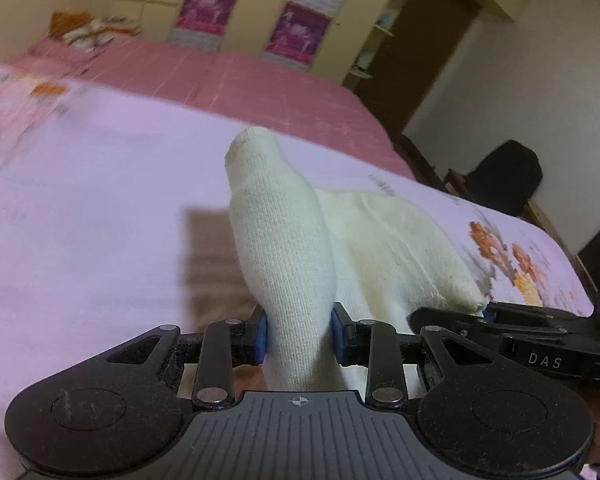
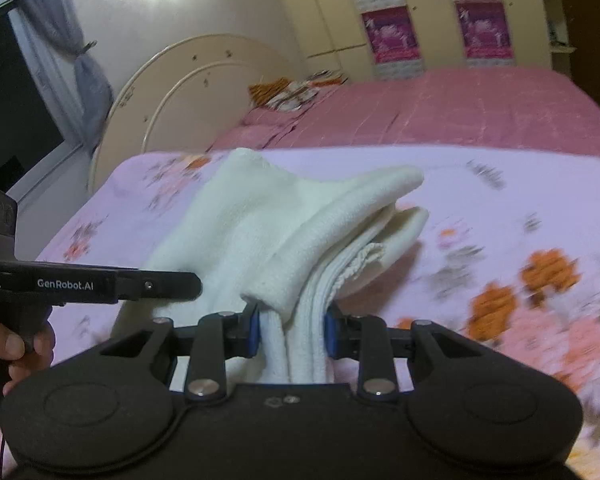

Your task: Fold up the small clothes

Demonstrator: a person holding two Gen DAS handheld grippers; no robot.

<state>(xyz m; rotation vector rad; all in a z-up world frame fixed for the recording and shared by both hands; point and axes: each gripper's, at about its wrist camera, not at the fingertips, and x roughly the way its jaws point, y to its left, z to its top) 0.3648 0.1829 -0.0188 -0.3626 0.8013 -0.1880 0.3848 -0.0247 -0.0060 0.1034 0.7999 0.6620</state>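
Cream-white knitted sock (image 1: 288, 248) at centre frame. Beneath it, a pale lilac sheet (image 1: 92, 208) with orange and pink flowers. Behind, a pink checked bedspread (image 2: 480, 108). Cream wardrobe (image 2: 432, 4) with magenta panels, upper right.

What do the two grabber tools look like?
Both are black. The left gripper and right gripper have blue pads on their fingers, silver round pins, and two round bumps on the body. White letters say "GenRobot.AI" on one and "DAS" on the other.
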